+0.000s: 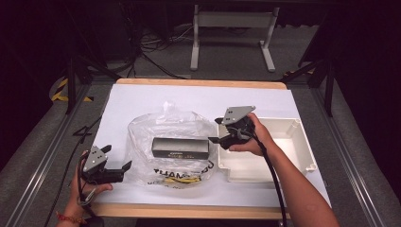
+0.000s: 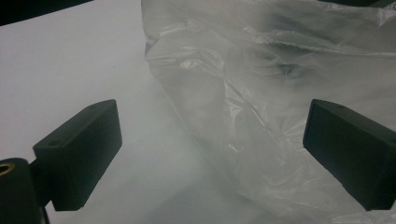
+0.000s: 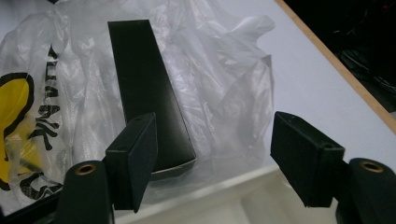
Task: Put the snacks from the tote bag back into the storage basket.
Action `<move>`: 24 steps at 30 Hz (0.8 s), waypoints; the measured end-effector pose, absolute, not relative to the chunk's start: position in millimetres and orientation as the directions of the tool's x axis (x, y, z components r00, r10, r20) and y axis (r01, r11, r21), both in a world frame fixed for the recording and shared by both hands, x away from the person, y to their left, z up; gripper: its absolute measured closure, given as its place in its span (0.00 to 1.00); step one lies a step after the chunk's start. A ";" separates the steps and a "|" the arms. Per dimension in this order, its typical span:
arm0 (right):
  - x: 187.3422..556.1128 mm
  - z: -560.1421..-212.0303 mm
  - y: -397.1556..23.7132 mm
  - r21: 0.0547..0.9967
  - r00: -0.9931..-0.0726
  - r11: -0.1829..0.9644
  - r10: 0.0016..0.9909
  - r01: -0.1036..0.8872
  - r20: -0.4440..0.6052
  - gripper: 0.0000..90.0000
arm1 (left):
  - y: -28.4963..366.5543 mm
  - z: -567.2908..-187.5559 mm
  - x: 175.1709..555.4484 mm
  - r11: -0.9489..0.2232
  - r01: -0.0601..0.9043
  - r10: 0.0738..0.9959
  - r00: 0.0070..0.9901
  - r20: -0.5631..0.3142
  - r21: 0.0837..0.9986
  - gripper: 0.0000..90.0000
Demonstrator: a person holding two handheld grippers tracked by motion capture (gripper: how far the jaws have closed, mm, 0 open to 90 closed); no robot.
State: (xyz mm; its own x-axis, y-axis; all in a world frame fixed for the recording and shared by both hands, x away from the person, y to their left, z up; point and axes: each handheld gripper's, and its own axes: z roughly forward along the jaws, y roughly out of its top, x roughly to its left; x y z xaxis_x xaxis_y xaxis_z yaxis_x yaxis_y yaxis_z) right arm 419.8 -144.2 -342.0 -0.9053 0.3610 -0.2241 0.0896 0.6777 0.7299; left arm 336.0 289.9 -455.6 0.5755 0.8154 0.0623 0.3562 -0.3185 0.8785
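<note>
A clear plastic bag with yellow and black print lies crumpled at the table's middle. A long black box rests flat on it, lengthwise left to right. My left gripper is open near the front left, its jaws pointing at the bag's left edge without touching it. In the left gripper view the bag lies just beyond the open left gripper. My right gripper hovers open over the tray's left rim, facing the box's right end. In the right gripper view the box and bag lie ahead of the open right gripper.
A white plastic tray, with nothing in it, stands at the right of the white table top; its rim runs under my right gripper. The wooden table edge lies beyond the bag. Cables and a metal frame lie on the floor behind.
</note>
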 end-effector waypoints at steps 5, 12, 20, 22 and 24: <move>424.8 -343.2 -123.7 0.671 -0.929 0.739 0.290 0.063 -0.232 0.37 | 289.8 -455.8 336.2 -0.320 0.355 0.814 0.578 0.063 0.878 0.06; 428.8 -350.4 -101.1 0.583 -0.951 0.811 0.210 0.039 -0.229 0.38 | 289.6 -456.0 335.8 -0.328 0.355 0.812 0.579 0.069 0.876 0.06; 434.1 -360.9 -86.8 0.500 -0.973 0.866 0.145 0.037 -0.179 0.39 | 288.6 -455.9 335.5 -0.335 0.351 0.807 0.587 0.074 0.874 0.06; 434.7 -362.1 -85.7 0.495 -0.974 0.868 0.143 0.037 -0.178 0.39 | 288.6 -456.0 335.5 -0.335 0.350 0.806 0.588 0.074 0.875 0.06; 436.8 -366.4 -81.3 0.472 -0.979 0.881 0.121 0.030 -0.163 0.38 | 288.8 -456.1 335.4 -0.337 0.351 0.804 0.589 0.073 0.874 0.06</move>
